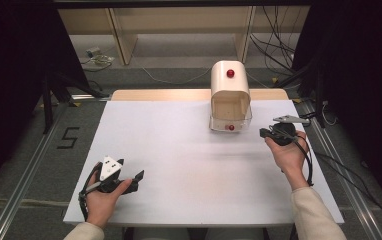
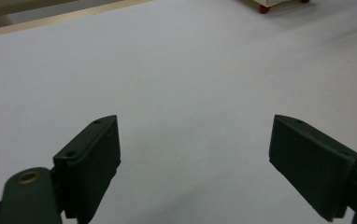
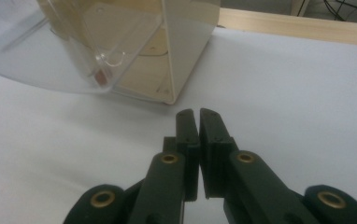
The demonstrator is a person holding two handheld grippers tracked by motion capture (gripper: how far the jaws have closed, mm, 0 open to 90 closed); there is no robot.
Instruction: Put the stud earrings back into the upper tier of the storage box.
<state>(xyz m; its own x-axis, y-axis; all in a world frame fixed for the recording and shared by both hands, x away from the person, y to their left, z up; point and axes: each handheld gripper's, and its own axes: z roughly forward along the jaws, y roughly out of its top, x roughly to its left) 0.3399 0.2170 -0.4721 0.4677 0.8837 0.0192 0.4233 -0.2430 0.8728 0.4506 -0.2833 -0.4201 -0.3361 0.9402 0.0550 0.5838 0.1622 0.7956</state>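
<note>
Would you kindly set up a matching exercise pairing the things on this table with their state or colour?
Things:
1. left gripper
2. right gripper
3. knob on the cream box
4. table

States or colours:
A. red
B. jaws shut, nothing between them
C. white
D. jaws wide open, nothing between them

Pairs: 1-D, 2-B, 3-A, 4-C

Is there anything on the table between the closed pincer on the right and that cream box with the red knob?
Nothing: the right gripper view shows bare white table between the right gripper and the box.
</note>
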